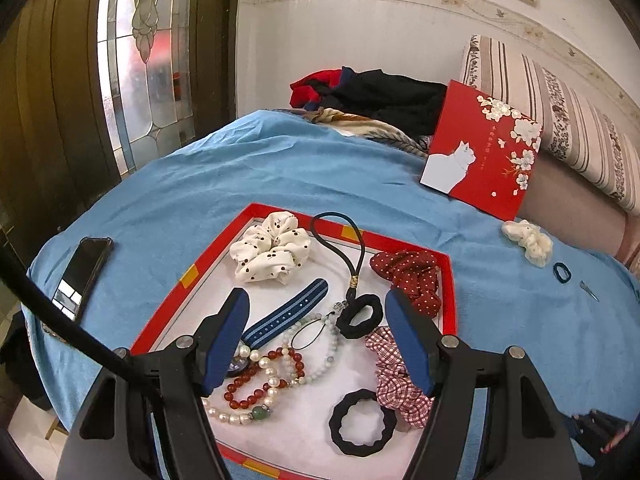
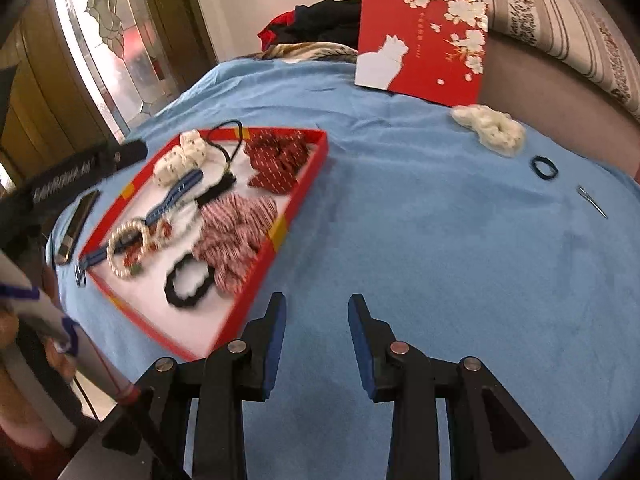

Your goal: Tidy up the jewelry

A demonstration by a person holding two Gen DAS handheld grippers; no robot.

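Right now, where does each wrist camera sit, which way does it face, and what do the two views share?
Left wrist: on the left gripper, hovering open over the red tray, looking down at the bracelets and scrunchies; own fingers show.
Right wrist: on the right gripper, open over the blue cloth beside the tray; own fingers show.
Shared: tray, red box lid, white scrunchie outside the tray.

Left hand-held gripper (image 1: pixel 316 304) gapes with jaws wide; right hand-held gripper (image 2: pixel 317 308) likewise, empty.
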